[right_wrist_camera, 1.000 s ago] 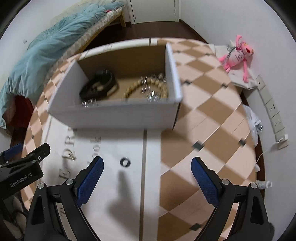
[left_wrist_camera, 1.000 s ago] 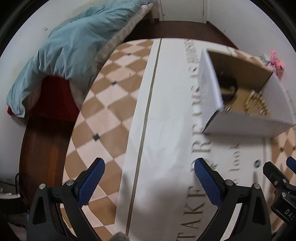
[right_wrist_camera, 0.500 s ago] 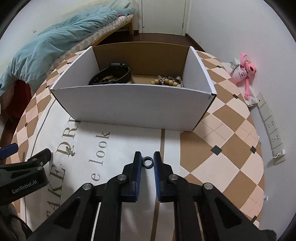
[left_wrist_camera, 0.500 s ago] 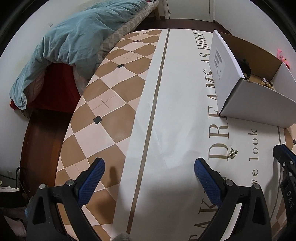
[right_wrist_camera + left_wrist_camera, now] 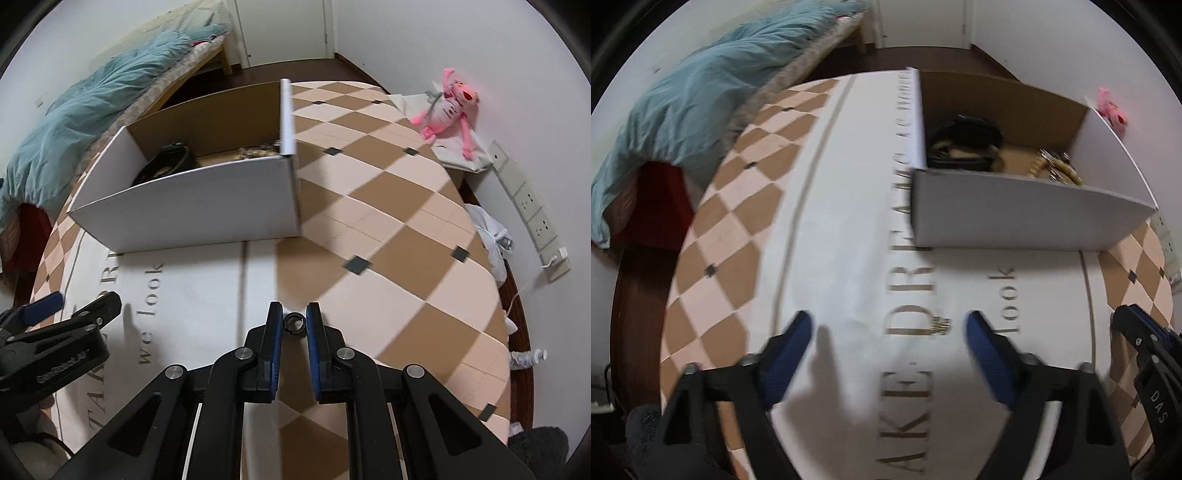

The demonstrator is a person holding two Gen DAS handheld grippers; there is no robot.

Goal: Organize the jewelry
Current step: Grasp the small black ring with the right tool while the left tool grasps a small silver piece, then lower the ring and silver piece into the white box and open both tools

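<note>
My right gripper (image 5: 294,321) is shut on a small dark ring (image 5: 294,322), held a little above the cloth-covered table (image 5: 388,236). My left gripper (image 5: 888,332) is open and empty, low over the white cloth; a small gold earring (image 5: 940,325) lies between its fingers (image 5: 984,345), nearer the right one. A white cardboard box (image 5: 199,206) stands behind, also in the left wrist view (image 5: 1015,218). It holds a black bracelet (image 5: 166,162) and a gold beaded piece (image 5: 1056,168).
A bed with a teal blanket (image 5: 683,107) lies to the far left. A pink plush toy (image 5: 448,103) lies at the table's far right by the wall. A power strip (image 5: 532,218) runs along the right wall. The left gripper's body (image 5: 55,339) shows in the right wrist view.
My right gripper closed on the ring and has lifted it and swung right. My left gripper moved right and down towards the earring and its fingers narrowed somewhat.
</note>
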